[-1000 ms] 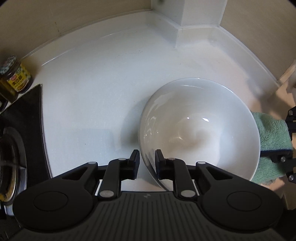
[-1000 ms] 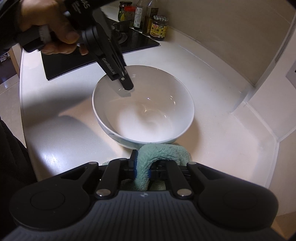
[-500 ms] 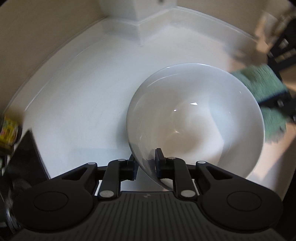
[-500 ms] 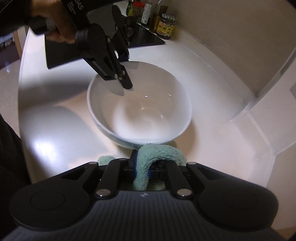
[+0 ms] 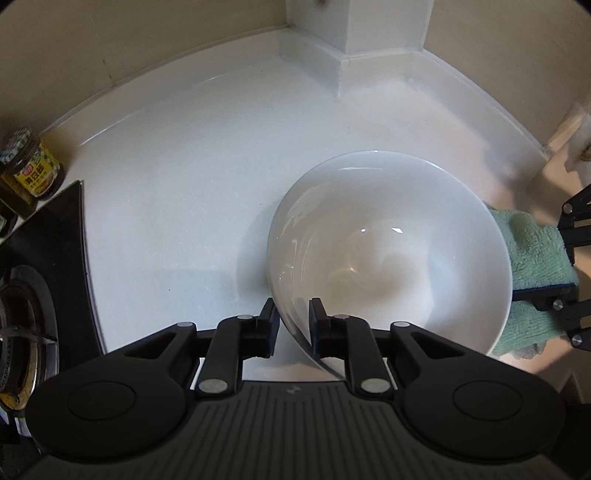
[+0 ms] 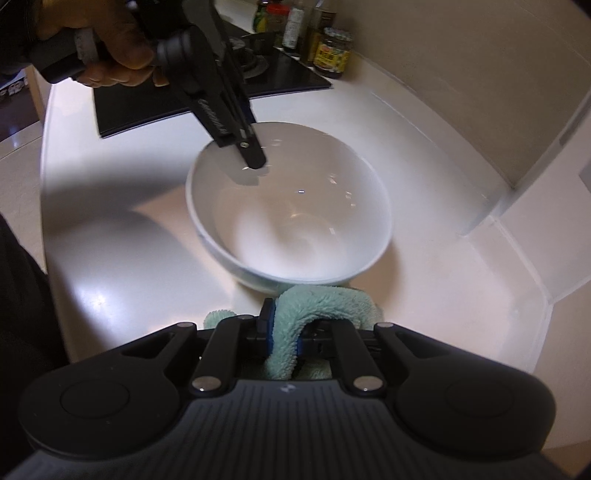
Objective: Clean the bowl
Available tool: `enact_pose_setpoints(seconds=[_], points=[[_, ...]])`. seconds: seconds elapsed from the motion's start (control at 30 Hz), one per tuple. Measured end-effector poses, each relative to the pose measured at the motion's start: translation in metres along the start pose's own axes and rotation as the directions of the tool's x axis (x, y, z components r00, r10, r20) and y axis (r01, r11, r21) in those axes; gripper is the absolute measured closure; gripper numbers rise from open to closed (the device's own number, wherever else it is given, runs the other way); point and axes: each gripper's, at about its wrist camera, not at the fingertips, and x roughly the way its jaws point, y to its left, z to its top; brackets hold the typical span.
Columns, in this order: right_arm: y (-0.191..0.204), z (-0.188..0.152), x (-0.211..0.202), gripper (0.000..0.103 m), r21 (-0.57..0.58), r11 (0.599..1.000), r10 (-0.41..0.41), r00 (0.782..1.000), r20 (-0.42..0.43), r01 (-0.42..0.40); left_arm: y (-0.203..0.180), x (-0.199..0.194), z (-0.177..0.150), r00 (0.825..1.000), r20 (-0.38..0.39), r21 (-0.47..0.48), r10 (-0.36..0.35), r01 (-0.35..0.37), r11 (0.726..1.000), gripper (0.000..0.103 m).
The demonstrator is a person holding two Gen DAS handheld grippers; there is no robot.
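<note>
A white bowl [image 5: 391, 251] sits on the white counter; it also shows in the right wrist view [image 6: 291, 206]. My left gripper [image 5: 291, 321] is shut on the bowl's near rim, one finger inside and one outside; it shows from the other side in the right wrist view [image 6: 253, 157]. My right gripper [image 6: 284, 332] is shut on a folded mint-green cloth [image 6: 314, 306], just outside the bowl's rim on the side opposite the left gripper. In the left wrist view the cloth [image 5: 532, 258] lies past the bowl's right edge.
A black gas hob [image 6: 207, 92] lies beyond the bowl, with its burner at the left [image 5: 18, 325]. Jars and bottles [image 6: 332, 51] stand at the back by the wall; one jar [image 5: 29, 170] is near the hob corner. A white wall pillar [image 5: 351, 33] meets the counter.
The left gripper swung with the bowl's rim in its hold, then back to about where it was a second ago. The right gripper with the cloth stayed beside the bowl.
</note>
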Motion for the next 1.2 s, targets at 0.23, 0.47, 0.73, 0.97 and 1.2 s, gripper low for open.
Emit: enact_pose_setpoints(seconds=[0.23, 0.47, 0.73, 0.97, 1.2], points=[[-0.004, 0.004, 0.002, 0.097, -0.056, 0.998, -0.033, 0.999, -0.021, 0.032, -0.006, 0.001, -0.002, 1.000, 0.007, 0.189, 0.016, -0.017, 0.982, 0.084], [-0.011, 0.007, 0.005, 0.097, -0.070, 0.996, -0.051, 0.998, -0.034, 0.049, -0.001, 0.006, 0.015, 0.998, 0.000, 0.320, -0.069, 0.065, 0.945, 0.086], [-0.001, 0.005, 0.004, 0.096, -0.057, 0.998, -0.043, 0.999, -0.027, 0.041, 0.006, -0.006, -0.002, 0.998, -0.028, 0.071, -0.054, 0.056, 0.996, 0.084], [0.001, 0.005, 0.005, 0.097, -0.066, 0.998, -0.016, 1.000, -0.026, 0.014, 0.000, -0.001, -0.002, 0.999, -0.027, 0.206, -0.028, 0.033, 0.978, 0.084], [-0.011, 0.009, 0.010, 0.098, -0.099, 0.995, -0.034, 0.998, -0.047, 0.029, -0.007, 0.008, 0.008, 0.998, -0.009, 0.466, -0.062, 0.059, 0.883, 0.082]])
